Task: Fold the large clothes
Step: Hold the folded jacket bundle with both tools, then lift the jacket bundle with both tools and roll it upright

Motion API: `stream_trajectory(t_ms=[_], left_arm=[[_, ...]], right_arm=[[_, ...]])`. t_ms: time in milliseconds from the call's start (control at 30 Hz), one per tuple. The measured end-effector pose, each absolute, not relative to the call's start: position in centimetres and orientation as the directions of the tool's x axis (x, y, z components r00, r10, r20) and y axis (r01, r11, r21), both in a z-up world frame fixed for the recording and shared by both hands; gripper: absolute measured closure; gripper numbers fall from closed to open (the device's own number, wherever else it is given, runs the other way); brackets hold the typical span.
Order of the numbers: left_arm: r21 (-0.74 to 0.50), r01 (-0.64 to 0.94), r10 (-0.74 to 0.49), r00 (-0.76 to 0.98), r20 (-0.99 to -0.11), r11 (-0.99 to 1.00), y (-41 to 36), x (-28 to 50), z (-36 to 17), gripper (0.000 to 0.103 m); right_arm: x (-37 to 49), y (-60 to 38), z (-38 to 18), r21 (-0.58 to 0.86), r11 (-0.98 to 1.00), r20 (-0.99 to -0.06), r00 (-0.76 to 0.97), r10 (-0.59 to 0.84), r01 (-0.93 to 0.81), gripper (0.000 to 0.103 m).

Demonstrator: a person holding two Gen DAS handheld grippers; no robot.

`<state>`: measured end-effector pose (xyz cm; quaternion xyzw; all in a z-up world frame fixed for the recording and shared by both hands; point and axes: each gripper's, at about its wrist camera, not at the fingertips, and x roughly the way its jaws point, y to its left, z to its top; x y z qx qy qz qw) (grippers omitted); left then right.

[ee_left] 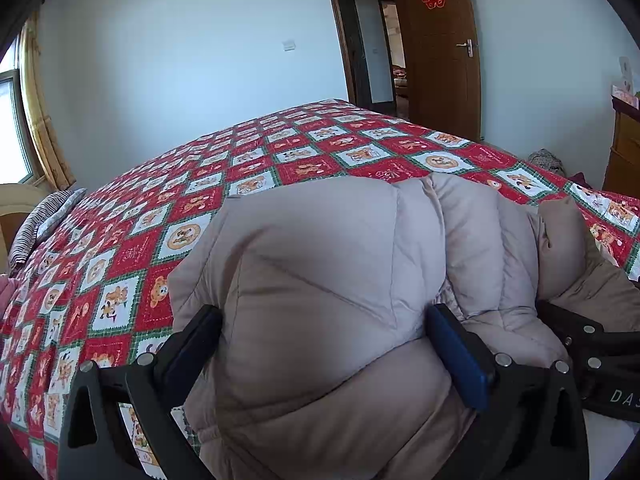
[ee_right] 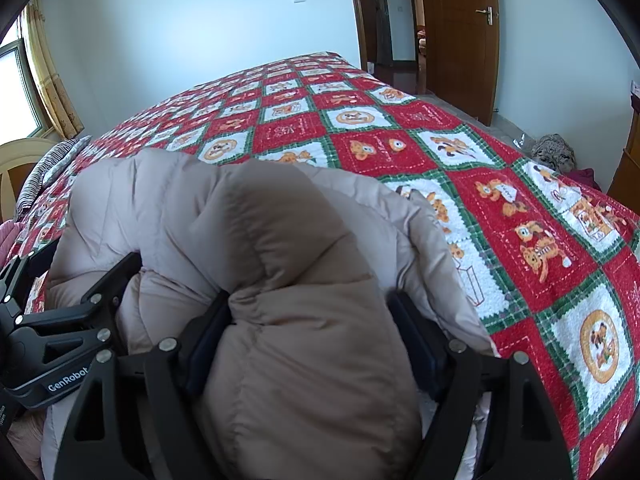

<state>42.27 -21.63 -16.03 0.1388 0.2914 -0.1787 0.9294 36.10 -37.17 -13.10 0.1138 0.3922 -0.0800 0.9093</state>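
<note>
A bulky beige padded coat (ee_left: 320, 272) lies bunched at the near edge of the bed. My left gripper (ee_left: 322, 328) is shut on a thick fold of the coat, one finger on each side of it. My right gripper (ee_right: 310, 312) is shut on another thick fold of the same coat (ee_right: 288, 248), just to the right of the left one. The right gripper's frame shows at the right edge of the left wrist view (ee_left: 592, 344), and the left gripper's frame shows at the left of the right wrist view (ee_right: 60, 320).
The bed carries a red, white and green patterned quilt (ee_left: 224, 168), also in the right wrist view (ee_right: 400, 128). A striped pillow (ee_left: 40, 220) lies at the far left. An open wooden door (ee_left: 440, 52) stands behind. A wooden dresser (ee_left: 626, 152) stands at right.
</note>
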Motion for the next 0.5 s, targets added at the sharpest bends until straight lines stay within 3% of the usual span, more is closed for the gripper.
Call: stream_trajectory(t_ms=[167,233,333,400,500], left_arm=[[0.142,0.428,-0.262,0.749,-0.609,0.893,-21.4,42.4,-15.9,0.001],[0.096,0.470,-0.308,0.705,-0.639,0.878,-20.2,42.2,-15.0,0.001],[0.003,0.491,-0.386,0.689,-0.613,0.871,-16.3,40.3,-13.2,0.001],[-0.052,0.486,-0.417,0.685,-0.597,0.872,-13.7,39.1,-12.7,0.001],[-0.134,0.480,-0.455,0.650,-0.608,0.867,-10.9,38.7,-13.5,0.001]], right_arm=[[36.1,-37.3,-12.9,0.165,0.960,-0.732,0.680,-0.033,0.225,0.021],[35.8,-38.2,-12.3,0.231,0.955,-0.728,0.684,0.043,0.186,0.021],[33.4,-40.5,-10.6,0.350,0.924,-0.659,0.742,0.126,0.155,0.020],[31.7,-42.0,-9.5,0.338,0.921,-0.628,0.775,0.068,0.194,0.006],[31.5,-43.3,-9.6,0.313,0.926,-0.661,0.749,0.052,0.212,0.004]])
